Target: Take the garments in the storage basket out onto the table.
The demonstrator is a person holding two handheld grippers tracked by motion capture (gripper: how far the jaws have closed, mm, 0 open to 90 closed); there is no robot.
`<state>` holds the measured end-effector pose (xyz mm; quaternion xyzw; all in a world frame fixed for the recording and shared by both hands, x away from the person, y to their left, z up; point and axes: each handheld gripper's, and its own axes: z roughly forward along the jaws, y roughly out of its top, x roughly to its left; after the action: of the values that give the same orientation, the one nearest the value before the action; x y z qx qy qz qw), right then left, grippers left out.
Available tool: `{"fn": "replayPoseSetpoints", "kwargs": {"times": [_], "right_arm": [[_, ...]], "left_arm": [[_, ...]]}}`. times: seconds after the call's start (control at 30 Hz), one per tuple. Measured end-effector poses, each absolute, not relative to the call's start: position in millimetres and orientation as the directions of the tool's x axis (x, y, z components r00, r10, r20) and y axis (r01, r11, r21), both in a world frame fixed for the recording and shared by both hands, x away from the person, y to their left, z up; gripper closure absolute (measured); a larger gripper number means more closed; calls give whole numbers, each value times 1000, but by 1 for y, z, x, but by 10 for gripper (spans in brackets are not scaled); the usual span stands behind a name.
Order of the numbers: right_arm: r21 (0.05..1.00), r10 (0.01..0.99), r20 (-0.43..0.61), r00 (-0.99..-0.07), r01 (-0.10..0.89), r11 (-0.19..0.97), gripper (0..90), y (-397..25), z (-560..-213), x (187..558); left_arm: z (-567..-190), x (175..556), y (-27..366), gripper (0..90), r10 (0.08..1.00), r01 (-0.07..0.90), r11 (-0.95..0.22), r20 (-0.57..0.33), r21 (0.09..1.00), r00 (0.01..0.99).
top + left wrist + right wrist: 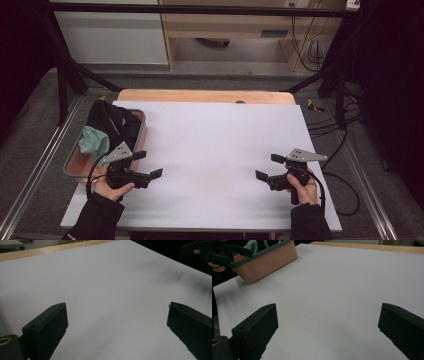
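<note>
Bin (142, 131): pink, grey rim, at bench (215, 150) left edge; holds black cloth (112, 122) and teal cloth (95, 141) | Left tool (148, 164): jaws apart, empty, just beside bin's near corner | Right tool (269, 167): jaws apart, empty, over bare bench, well apart from bin

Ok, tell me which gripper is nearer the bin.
Left. The left gripper sits right beside the bin, at its near right corner, with jaws open. The right gripper is far across the white sheet, on the right side, also open.
</note>
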<state>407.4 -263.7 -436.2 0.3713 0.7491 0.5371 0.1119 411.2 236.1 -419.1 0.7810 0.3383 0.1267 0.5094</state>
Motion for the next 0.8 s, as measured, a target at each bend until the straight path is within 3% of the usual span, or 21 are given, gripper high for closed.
{"fn": "replayPoseSetpoints", "kwargs": {"times": [0.8], "right_arm": [[884, 677, 235, -698, 443, 150, 32, -263, -438, 408]], "left_arm": [[-409, 410, 230, 27, 673, 406, -268, -132, 874, 728]]}}
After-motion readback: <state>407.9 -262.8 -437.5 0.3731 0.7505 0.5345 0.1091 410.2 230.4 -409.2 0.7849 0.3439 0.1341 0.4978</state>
